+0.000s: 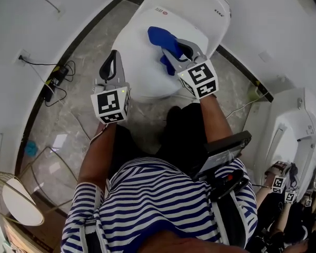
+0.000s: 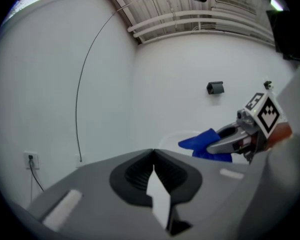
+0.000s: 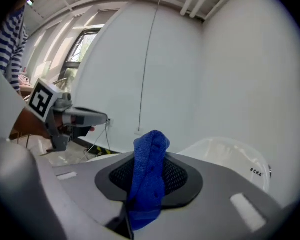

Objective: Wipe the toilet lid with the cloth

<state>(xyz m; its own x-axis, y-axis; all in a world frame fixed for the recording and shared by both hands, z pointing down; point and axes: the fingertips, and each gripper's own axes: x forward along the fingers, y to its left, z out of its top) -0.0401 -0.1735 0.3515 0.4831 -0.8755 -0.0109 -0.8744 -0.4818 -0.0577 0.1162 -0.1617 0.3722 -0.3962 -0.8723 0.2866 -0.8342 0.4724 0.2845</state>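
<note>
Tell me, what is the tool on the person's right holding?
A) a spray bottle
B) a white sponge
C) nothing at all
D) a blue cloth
D: the right gripper view shows the right tool shut on a blue cloth, which bulges up between its jaws. In the head view the cloth sits over the white toilet lid.

Small print on toilet (image 1: 134,62) illegible

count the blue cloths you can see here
1: the blue cloth is pinched in the right claw, over the toilet lid. None other shows; more could be hidden.
</note>
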